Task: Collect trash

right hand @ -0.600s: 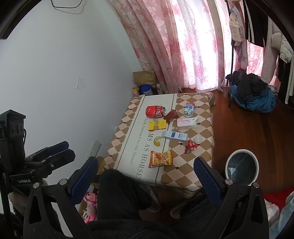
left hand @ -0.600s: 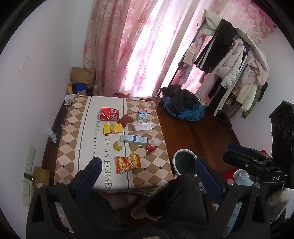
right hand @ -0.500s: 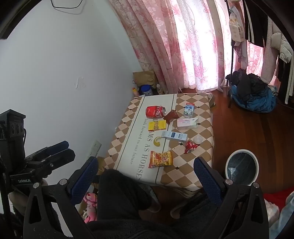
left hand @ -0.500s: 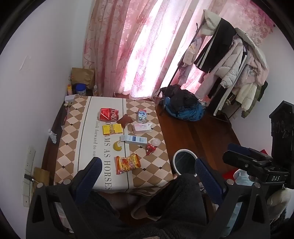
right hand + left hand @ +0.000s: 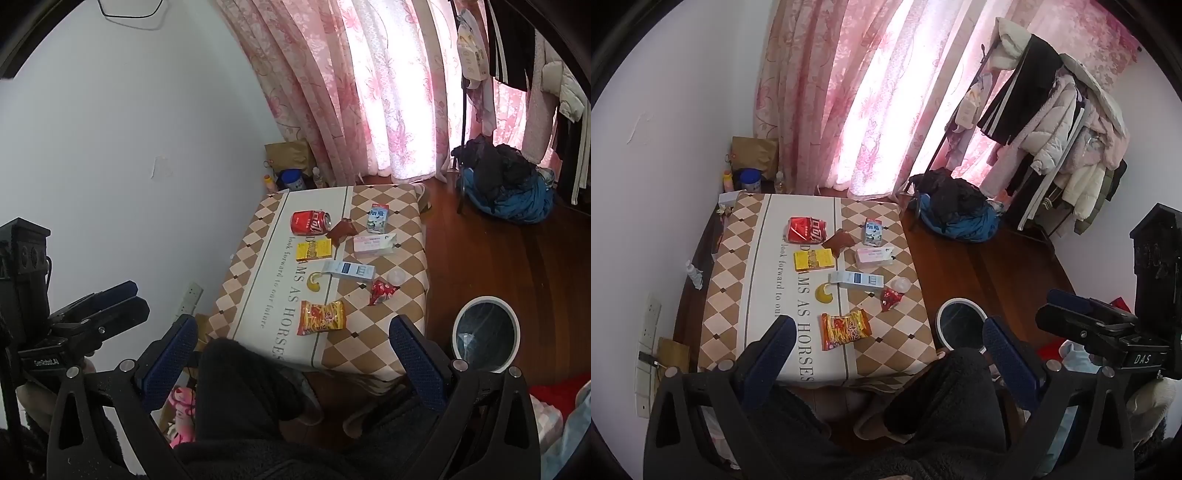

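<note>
Trash lies on a low table (image 5: 738, 295) (image 5: 255, 273) with a checkered cloth: a red can (image 5: 807, 229) (image 5: 310, 222), a yellow packet (image 5: 813, 259) (image 5: 314, 249), a long white-and-blue carton (image 5: 856, 279) (image 5: 349, 269), a small milk carton (image 5: 873, 231) (image 5: 377, 218), a pink box (image 5: 873, 256) (image 5: 371, 244), a red wrapper (image 5: 889, 298) (image 5: 381, 291) and an orange snack bag (image 5: 845, 328) (image 5: 322, 317). A white-rimmed bin (image 5: 960, 325) (image 5: 485, 334) stands on the floor right of the table. My left gripper (image 5: 886, 338) and right gripper (image 5: 293, 338) both hang open, high above the table's near edge, holding nothing.
A person's dark-clothed legs (image 5: 934, 398) (image 5: 236, 391) are under both grippers. A pile of dark and blue clothes (image 5: 956, 210) lies on the wood floor by a loaded coat rack (image 5: 1052, 122). Pink curtains (image 5: 849, 92) hang behind the table, a wall to its left.
</note>
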Demonstrator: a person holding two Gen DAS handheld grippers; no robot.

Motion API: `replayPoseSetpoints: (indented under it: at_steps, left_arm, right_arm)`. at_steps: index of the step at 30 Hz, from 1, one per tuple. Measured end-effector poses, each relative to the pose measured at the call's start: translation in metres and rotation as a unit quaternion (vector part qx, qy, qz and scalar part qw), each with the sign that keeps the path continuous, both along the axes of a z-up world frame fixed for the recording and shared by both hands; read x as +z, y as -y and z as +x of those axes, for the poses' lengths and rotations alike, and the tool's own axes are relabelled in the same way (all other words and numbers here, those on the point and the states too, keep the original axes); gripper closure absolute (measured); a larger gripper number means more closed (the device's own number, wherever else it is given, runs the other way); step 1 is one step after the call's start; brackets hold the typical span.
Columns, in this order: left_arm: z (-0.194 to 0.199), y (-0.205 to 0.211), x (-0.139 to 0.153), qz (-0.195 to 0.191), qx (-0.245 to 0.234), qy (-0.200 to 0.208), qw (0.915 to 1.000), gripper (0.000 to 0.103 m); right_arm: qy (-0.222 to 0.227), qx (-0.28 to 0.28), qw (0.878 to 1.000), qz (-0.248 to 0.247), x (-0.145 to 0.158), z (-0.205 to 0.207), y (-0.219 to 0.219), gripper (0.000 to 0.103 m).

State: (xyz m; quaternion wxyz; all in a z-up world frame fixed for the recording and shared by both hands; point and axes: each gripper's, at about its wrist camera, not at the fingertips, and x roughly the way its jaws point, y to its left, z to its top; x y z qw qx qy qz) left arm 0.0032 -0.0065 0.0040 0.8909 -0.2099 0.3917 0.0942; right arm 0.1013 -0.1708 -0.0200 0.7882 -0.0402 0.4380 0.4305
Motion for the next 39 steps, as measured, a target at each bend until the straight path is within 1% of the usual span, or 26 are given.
replayPoseSetpoints:
  at_steps: [7,12,22,39]
  left_arm:
    - [0.005,0.012,0.002,0.004,-0.009,0.001,0.9999,0.000]
    - [0.004,0.012,0.003,0.004,-0.013,0.002,0.9999,0.000]
    - [0.004,0.012,0.003,0.003,-0.012,0.003,0.9999,0.000]
    - [0.004,0.016,0.004,0.000,-0.012,0.001,0.9999,0.000]
  right_arm:
    - [0.002,0.000,1.000,-0.001,0.001,0.002,0.000,0.000]
    - [0.002,-0.002,1.000,-0.001,0.005,0.002,0.005,0.000]
    - [0.018,-0.002,1.000,-0.013,0.013,0.003,0.006,0.000]
    - [0.030,-0.001,0.999,-0.020,0.015,0.000,0.003,0.000]
